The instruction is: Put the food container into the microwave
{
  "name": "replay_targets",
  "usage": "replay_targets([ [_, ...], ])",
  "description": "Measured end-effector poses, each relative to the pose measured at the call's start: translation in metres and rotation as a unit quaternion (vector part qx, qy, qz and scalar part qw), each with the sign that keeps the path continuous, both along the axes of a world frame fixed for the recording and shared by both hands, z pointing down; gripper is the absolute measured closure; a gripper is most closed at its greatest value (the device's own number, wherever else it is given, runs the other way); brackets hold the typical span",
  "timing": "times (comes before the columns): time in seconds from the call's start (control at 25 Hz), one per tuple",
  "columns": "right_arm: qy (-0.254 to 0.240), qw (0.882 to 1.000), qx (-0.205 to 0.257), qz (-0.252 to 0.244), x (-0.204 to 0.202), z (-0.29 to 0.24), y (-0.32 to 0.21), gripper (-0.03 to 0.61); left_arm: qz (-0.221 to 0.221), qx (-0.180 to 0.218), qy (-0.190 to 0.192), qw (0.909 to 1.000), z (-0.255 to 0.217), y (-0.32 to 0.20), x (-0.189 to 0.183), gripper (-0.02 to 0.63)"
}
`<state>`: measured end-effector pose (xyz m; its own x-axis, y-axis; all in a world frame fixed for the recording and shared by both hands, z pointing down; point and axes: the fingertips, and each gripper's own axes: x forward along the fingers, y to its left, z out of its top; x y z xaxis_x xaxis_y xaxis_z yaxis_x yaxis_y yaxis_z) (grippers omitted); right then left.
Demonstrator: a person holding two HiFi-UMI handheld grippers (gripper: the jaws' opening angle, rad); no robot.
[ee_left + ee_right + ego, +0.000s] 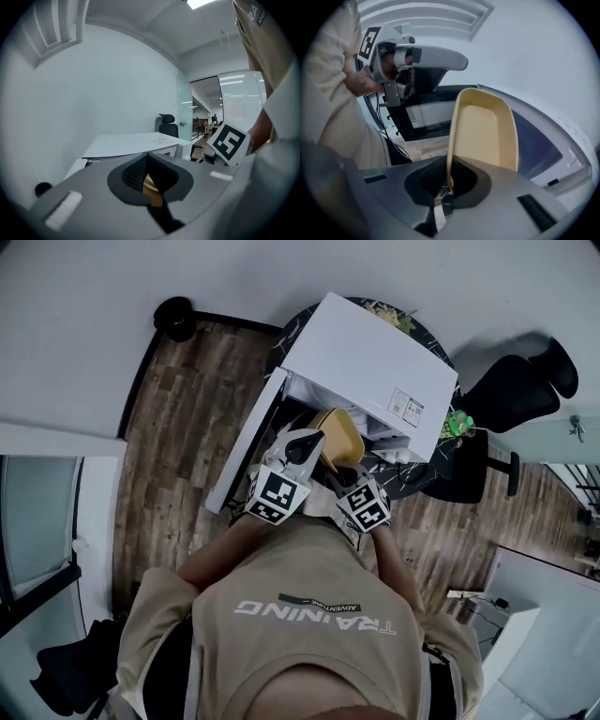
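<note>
The yellow food container [339, 435] hangs tilted in front of the white microwave [370, 362], whose door [246, 451] swings open to the left. My left gripper [302, 444] pinches the container's left side and my right gripper [345, 470] its near rim. In the left gripper view only a yellow sliver of the container [151, 184] shows between the shut jaws of the left gripper [151, 180], with the microwave's top [136, 143] beyond. In the right gripper view the container [485, 133] stands on edge, its rim clamped by the right gripper [449, 180].
The microwave sits on a dark round table [424, 482] above a wood floor. A black office chair [511, 390] and a small green item [457, 423] are to the right. A black round object [175, 317] sits by the far wall.
</note>
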<state>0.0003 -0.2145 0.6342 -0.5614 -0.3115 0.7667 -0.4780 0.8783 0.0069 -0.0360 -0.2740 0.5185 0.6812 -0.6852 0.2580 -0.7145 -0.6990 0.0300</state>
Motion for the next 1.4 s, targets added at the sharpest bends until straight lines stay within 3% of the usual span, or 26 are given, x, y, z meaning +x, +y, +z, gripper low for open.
replay_targets([
  [0.4,0.097,0.995,-0.002,-0.036,-0.003,0.026,-0.031,0.56,0.021,-0.021,0.014,0.9994,0.015,-0.012,-0.007,0.612],
  [0.64,0.158,0.984,0.018,-0.078,0.003,0.04,-0.064,0.56,0.019,-0.035,0.018,0.999,0.019,-0.014,-0.001,0.612],
  [0.92,0.225,0.967,0.064,-0.1,0.014,0.067,-0.112,0.56,-0.037,-0.057,0.018,0.9975,0.032,-0.023,-0.013,0.612],
  [1.4,0.261,0.956,0.111,-0.072,0.025,0.084,-0.16,0.56,-0.116,-0.071,0.022,0.9905,0.038,-0.041,-0.029,0.612],
])
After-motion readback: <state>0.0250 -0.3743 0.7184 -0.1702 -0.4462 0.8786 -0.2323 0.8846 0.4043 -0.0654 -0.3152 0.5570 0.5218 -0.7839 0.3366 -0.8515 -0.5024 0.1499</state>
